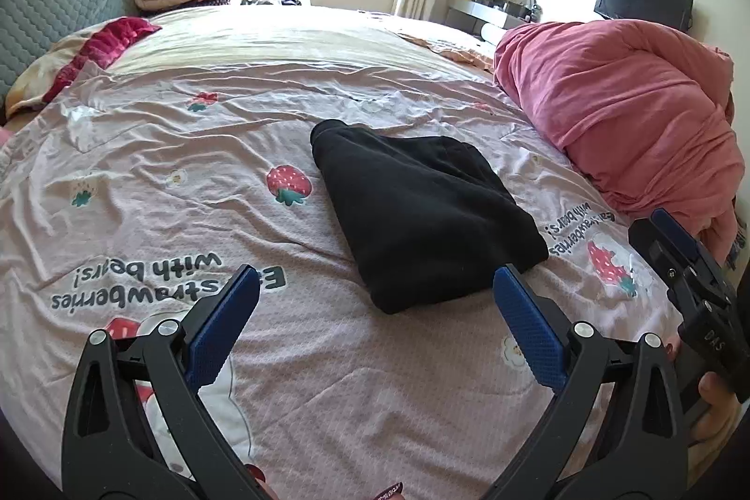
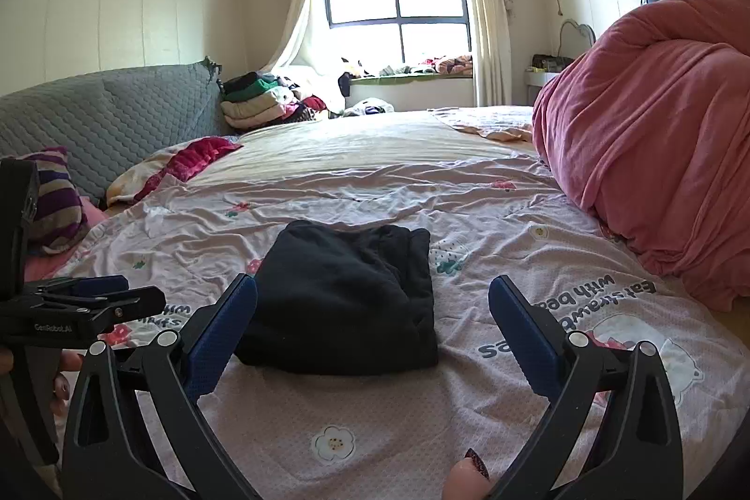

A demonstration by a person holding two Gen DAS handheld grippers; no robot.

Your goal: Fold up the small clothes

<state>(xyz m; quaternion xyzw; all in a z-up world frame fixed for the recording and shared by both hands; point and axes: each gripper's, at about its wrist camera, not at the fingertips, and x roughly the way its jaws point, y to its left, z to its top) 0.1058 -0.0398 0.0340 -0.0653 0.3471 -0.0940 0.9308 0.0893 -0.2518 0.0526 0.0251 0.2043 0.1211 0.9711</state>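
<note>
Pink quilt heap point(image 2: 656, 153) right of folded black garment point(image 2: 347, 303).

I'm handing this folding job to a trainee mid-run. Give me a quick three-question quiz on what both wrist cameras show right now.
1. True or false: the black garment lies folded on the bedsheet, with neither gripper touching it.
2. Multiple choice: the left gripper and right gripper are A) both open, B) both shut, C) one open, one shut.
3. Short answer: what large item is heaped on the bed to the right of the garment?

Key:
1. True. It lies free, beyond the blue fingers.
2. A. The fingers stand wide apart on both.
3. The bundled pink quilt.
</note>
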